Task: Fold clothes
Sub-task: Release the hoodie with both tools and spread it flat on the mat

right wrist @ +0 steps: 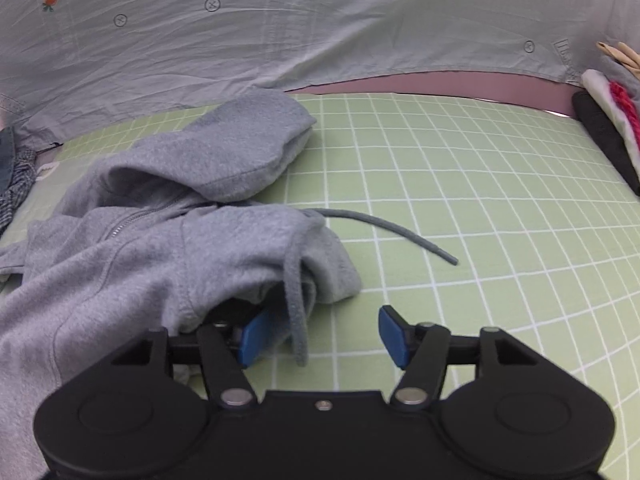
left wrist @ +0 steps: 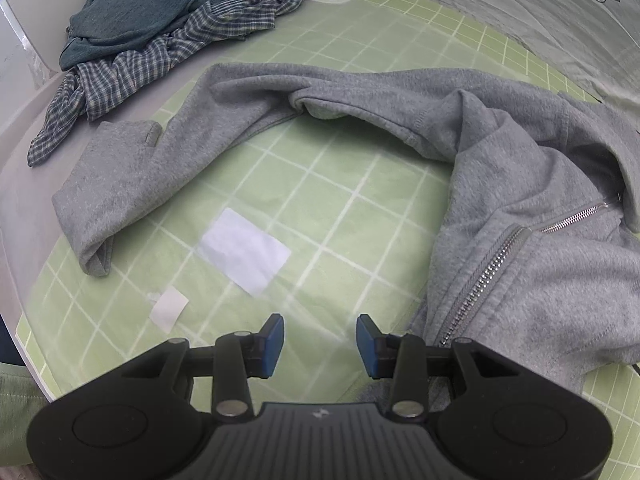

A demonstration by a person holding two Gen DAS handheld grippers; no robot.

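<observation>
From the left wrist, the left gripper [left wrist: 320,344] hung with its blue pads apart over bare green gridded mat [left wrist: 320,200], gripping nothing. The fleecy grey hoodie [left wrist: 520,248] sprawled rumpled to the right, metal zipper [left wrist: 492,272] showing, one sleeve [left wrist: 168,172] stretched leftward. Checked and teal garments [left wrist: 160,36] lay heaped beyond.

From the right wrist, the right gripper [right wrist: 324,336] stood spread wide; the hoodie's drawcord [right wrist: 298,320] dangled between its pads, unclamped.

One grey hoodie [left wrist: 500,216], two garments in a heap: one teal top [left wrist: 160,4], one checked shirt [left wrist: 132,76], two white labels [left wrist: 246,250], one green mat [right wrist: 480,220], two grippers [left wrist: 320,340].
</observation>
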